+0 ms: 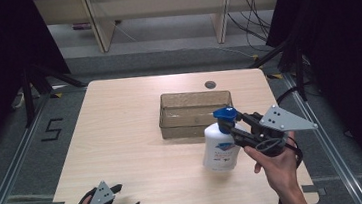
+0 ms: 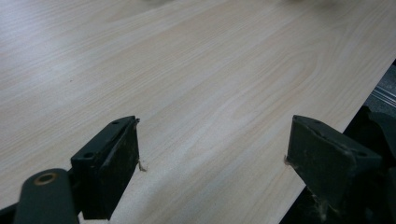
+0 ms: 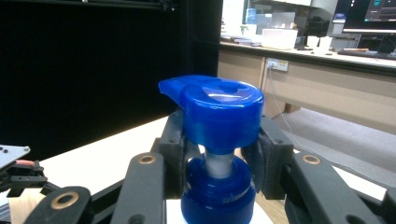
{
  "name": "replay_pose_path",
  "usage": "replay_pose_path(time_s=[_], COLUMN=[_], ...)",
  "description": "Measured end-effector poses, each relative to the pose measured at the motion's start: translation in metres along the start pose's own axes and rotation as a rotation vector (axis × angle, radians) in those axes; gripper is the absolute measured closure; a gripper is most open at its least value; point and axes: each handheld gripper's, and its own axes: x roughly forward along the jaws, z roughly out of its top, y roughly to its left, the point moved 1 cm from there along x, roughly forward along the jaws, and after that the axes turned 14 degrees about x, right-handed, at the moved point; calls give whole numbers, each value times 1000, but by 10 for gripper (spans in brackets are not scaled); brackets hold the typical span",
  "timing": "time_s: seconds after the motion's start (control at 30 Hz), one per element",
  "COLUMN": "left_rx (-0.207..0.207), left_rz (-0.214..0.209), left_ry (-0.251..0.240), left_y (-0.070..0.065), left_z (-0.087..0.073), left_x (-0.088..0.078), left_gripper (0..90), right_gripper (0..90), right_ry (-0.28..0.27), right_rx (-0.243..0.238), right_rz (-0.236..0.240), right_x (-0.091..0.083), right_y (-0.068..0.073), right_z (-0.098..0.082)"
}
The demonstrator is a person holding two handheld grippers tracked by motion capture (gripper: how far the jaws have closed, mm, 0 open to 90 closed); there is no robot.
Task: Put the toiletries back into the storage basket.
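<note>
Right gripper (image 3: 219,154) clamps the pump neck of the upright bottle (image 1: 219,148), hiding it. Its blue nozzle (image 3: 170,88) points toward frame left. Left gripper (image 1: 113,201), partly cut off lower left, stands wide.

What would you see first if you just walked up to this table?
First the white pump bottle with its bright blue pump top, near the table's right front, with the right claw shut around its neck just under that top. Next the clear brownish bin behind it, mid-table. Last, the left claw, open over bare wood at the front left corner of the table.
</note>
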Motion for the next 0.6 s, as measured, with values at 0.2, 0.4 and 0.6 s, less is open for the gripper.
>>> replay_pose_path(time_s=[0.2,0.4,0.6], left_rx=[0,1,1], left_rz=[-1,1,3], left_ry=[0,0,0], left_y=[0,0,0], left_z=[0,0,0], left_x=[0,0,0], left_gripper=[162,162,162], right_gripper=[619,619,619], right_ry=[-22,-35,-54], right_rx=[-15,9,-4], right_rz=[-12,-15,-24], right_x=[1,1,5], right_y=[-6,-9,-13], right_z=[8,16,22])
